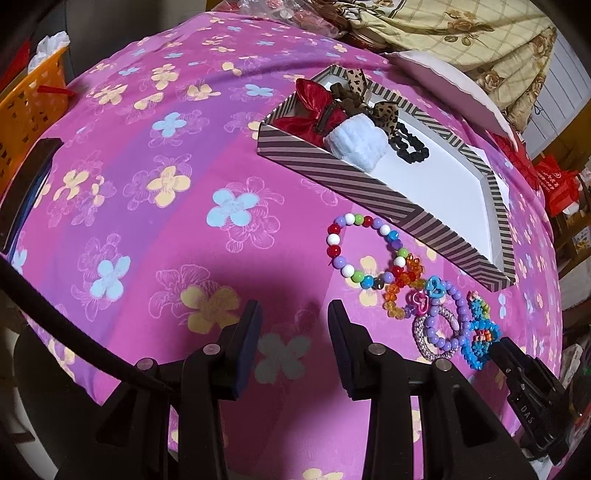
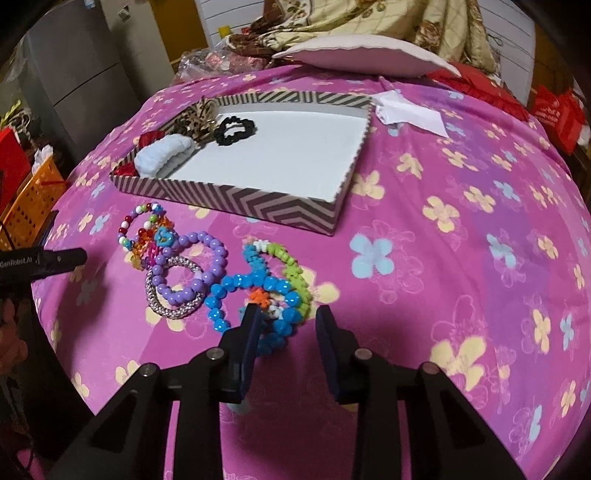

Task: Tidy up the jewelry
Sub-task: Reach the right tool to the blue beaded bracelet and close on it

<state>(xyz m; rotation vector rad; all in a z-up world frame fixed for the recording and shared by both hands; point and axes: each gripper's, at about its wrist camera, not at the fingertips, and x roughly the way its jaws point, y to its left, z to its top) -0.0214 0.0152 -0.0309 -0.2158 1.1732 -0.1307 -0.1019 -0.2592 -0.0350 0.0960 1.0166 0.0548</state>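
Blue bracelet point(image 2: 236, 291) just ahead of wide right tongs point(image 2: 284, 314); left tongs point(image 1: 293, 308) wide, empty.

A striped tray point(image 2: 258, 201) sits mid-bed, hair ties point(image 2: 234, 129) bunched in its left end. Just off its near wall lies a tangle of beaded bracelets point(image 2: 192, 273), overlapping flat on the pink spread.

**A crowded room around a flowered bed**

A pink floral sheet point(image 2: 461, 229) covers the bed. A cream rose-patterned quilt point(image 2: 436, 26) lies heaped at its far end behind a pale pillow point(image 2: 354, 55). An orange plastic basket point(image 1: 26, 110) stands left, a grey cabinet point(image 2: 74, 74) beyond, red bags point(image 2: 557, 110) right
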